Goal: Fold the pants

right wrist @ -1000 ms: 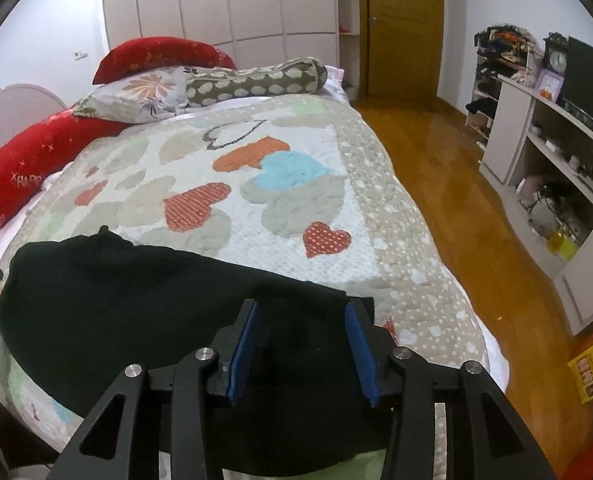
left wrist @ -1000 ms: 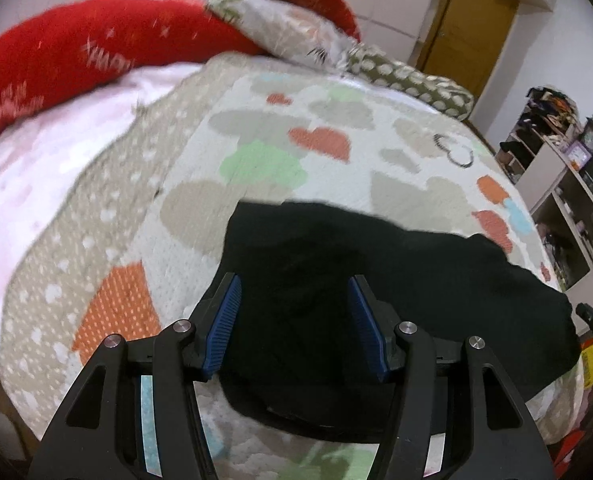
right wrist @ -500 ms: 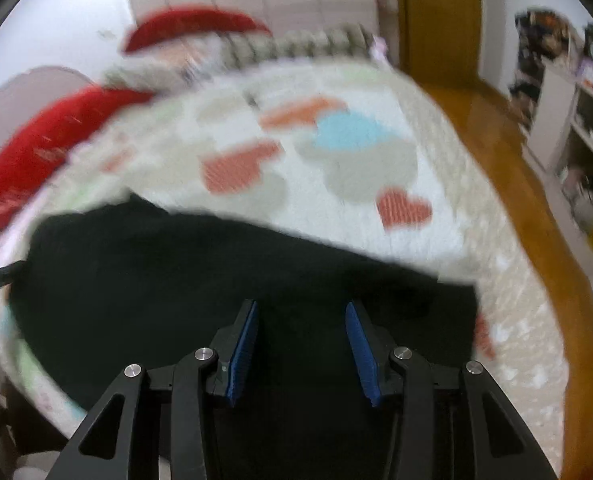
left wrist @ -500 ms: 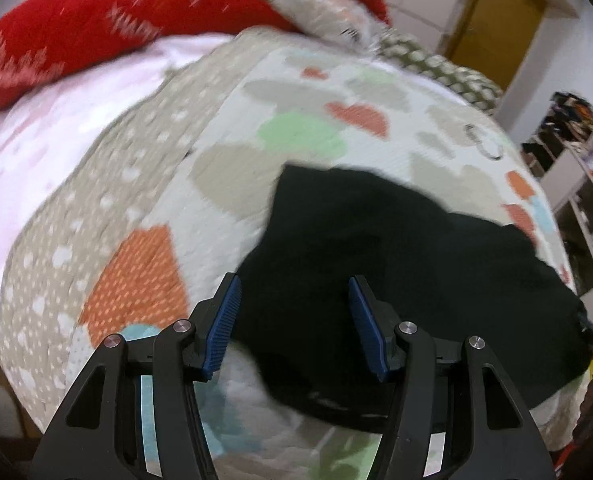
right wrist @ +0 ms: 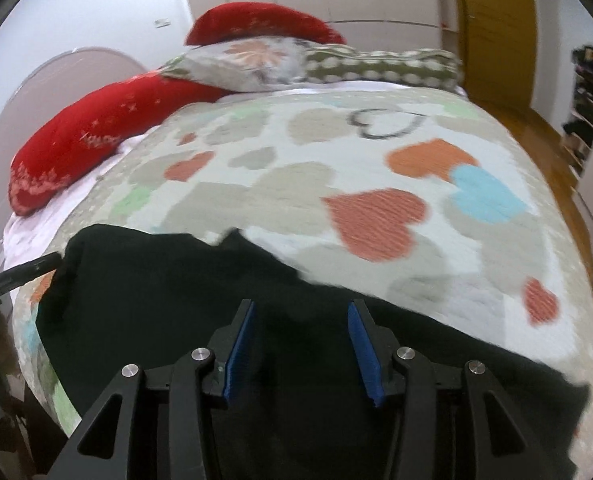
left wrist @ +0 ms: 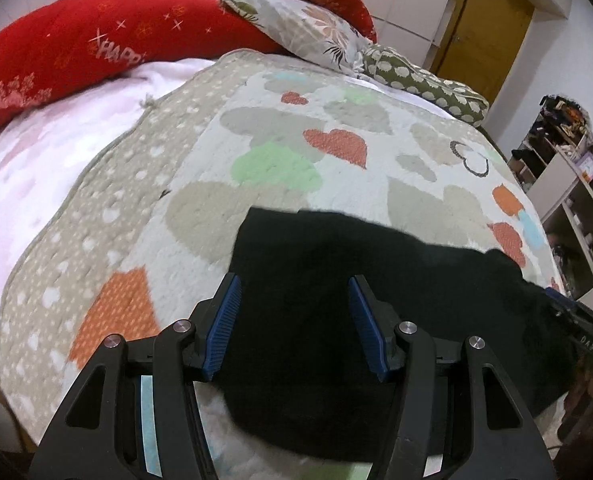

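While spread dark across the near edge of the heart-print quilt (left wrist: 336,152), black pants (left wrist: 336,300) lie with long axis along that edge, crosswise to both tools. Left gripper (left wrist: 294,320): 2 blue pads apart, nothing pinched, cloth showing in the gap just beyond, near the garment's left end. Right gripper (right wrist: 301,346): pads likewise apart, nothing clamped, over the middle-to-right stretch of the same pants (right wrist: 216,300). Judged nearer the left end: the left tool; right end cut off at the frame's lower right corner, so its hem unreadable. Hard to tell waistband from leg cuffs, or how many layers already doubled; black fabric swallows seams. Right view smeared by blur. Red bolster (left wrist: 96,48) and pillows well apart at the far edge.
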A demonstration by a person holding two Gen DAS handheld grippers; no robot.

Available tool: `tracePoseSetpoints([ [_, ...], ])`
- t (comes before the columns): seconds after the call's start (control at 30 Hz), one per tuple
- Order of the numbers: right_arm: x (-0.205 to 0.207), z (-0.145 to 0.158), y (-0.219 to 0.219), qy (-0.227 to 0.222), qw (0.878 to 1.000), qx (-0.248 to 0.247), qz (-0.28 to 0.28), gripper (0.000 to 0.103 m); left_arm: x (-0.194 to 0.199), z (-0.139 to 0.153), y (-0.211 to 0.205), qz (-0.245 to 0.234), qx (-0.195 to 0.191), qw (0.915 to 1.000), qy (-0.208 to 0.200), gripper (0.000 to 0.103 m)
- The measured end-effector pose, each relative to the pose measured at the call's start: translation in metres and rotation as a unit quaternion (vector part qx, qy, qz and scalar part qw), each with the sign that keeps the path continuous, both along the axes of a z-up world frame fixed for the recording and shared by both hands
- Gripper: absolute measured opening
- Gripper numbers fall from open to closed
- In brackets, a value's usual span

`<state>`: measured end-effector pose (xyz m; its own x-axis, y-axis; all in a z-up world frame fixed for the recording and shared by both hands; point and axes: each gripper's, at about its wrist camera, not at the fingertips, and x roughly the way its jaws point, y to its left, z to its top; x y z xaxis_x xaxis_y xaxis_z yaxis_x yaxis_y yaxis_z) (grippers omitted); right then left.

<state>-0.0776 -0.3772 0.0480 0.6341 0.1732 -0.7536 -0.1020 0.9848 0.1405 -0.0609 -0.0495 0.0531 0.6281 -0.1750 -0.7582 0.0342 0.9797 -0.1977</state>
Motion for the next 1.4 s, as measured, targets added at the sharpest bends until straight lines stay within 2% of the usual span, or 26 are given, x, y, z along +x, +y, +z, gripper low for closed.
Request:
tracePoseSetpoints([
  [0.2,0.031,-0.015,0.04,0.01,0.999,-0.005,0.038,0.046,0.028,-0.022,-0.007,0.012,0.032,0.9991,0.026,0.056],
  [0.23,0.039,-0.024,0.043,0.021,0.999,-0.016,0.038,0.046,0.031,-0.026,-0.007,0.013,0.033,0.9989,0.03,0.059],
  [0.27,0.044,-0.03,0.044,0.032,0.999,-0.022,0.036,0.047,0.033,-0.029,-0.006,0.015,0.031,0.999,0.03,0.062],
  [0.33,0.051,-0.036,0.039,0.031,0.999,-0.001,0.028,0.051,0.035,-0.034,-0.003,0.019,0.018,0.9991,0.033,0.07],
  [0.47,0.054,-0.031,0.031,0.032,0.999,0.02,0.015,0.052,0.034,-0.035,-0.001,0.021,0.008,0.9991,0.036,0.07],
  [0.67,0.023,-0.012,0.034,0.012,1.0,0.009,0.023,0.052,0.018,-0.019,-0.007,0.025,0.031,0.9991,0.018,0.07],
  [0.9,-0.017,0.0,0.036,-0.002,0.999,0.0,0.033,0.052,-0.006,-0.002,-0.016,0.016,0.039,0.9991,-0.008,0.07],
  [1.07,-0.04,-0.009,0.042,0.007,0.999,-0.013,0.047,0.053,-0.021,0.004,-0.024,0.006,0.041,0.999,-0.017,0.07],
  [1.23,-0.048,-0.033,0.041,0.033,0.998,-0.012,0.045,0.053,-0.032,0.001,-0.034,-0.005,0.045,0.9988,-0.018,0.07],
  [1.4,-0.058,-0.024,0.038,0.028,0.998,-0.006,0.047,0.053,-0.037,-0.006,-0.039,-0.008,0.053,0.9985,-0.009,0.07],
])
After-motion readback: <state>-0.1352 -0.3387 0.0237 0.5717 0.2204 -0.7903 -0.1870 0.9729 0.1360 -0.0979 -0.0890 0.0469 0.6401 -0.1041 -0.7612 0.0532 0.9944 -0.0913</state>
